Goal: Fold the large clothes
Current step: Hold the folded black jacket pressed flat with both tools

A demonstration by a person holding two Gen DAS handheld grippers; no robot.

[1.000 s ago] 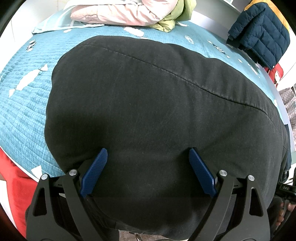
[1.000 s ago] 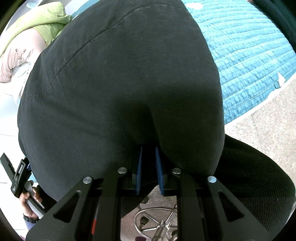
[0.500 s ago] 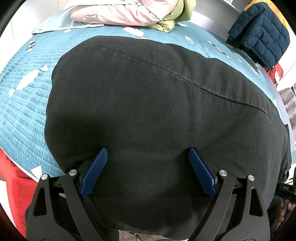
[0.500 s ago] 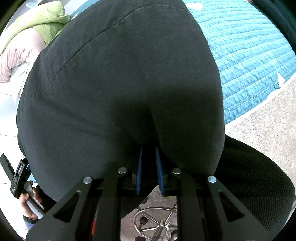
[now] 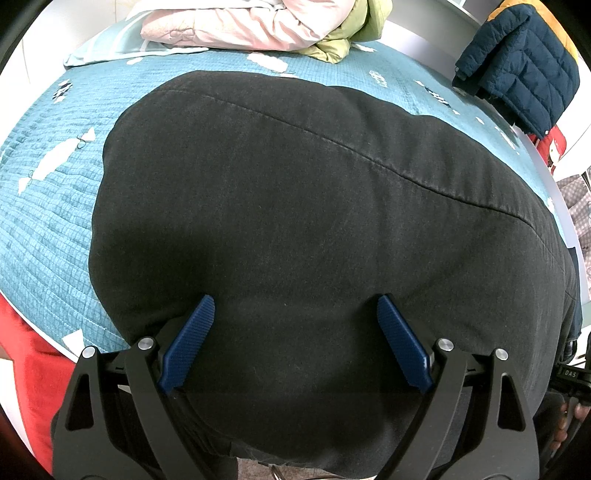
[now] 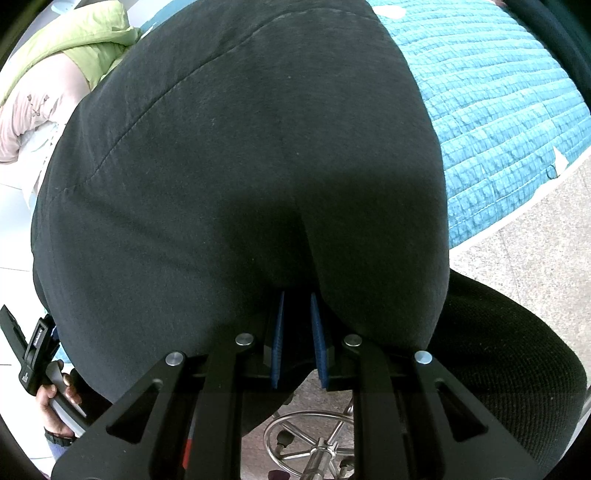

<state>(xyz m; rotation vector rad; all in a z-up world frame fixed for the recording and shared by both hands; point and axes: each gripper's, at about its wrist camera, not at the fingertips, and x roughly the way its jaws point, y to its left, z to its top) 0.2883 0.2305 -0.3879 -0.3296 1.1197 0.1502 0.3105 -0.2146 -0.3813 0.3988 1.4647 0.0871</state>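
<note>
Teal quilted bed (image 5: 48, 229) underneath, and over it the black garment (image 5: 295, 206), spread broad and flat across most of the mattress with its near hem hanging off the bed edge toward me. Nothing has shifted in the last second: same seam line, same drape, same framing in both wrist views. I read this as a pause between folds, not a fold under way.

Beyond the garment, a pink and green heap of bedding (image 5: 258, 26) at the far end and a navy puffer jacket (image 5: 517, 62) at the far right; neither touches the black cloth. A black swivel chair (image 6: 509, 354) sits beside the bed below my right hand.

My left tool (image 5: 293, 345) sits spread wide over the near hem, blue fingers (image 5: 188, 343) on top of the cloth, holding nothing. My right tool (image 6: 298, 339) is pinched narrow on a pleat of the hem, fabric puckering up from between the pads.

Judgement: one corner held, the other not. The left must close on the hem before any lift, or the cloth will swing lopsided.
</note>
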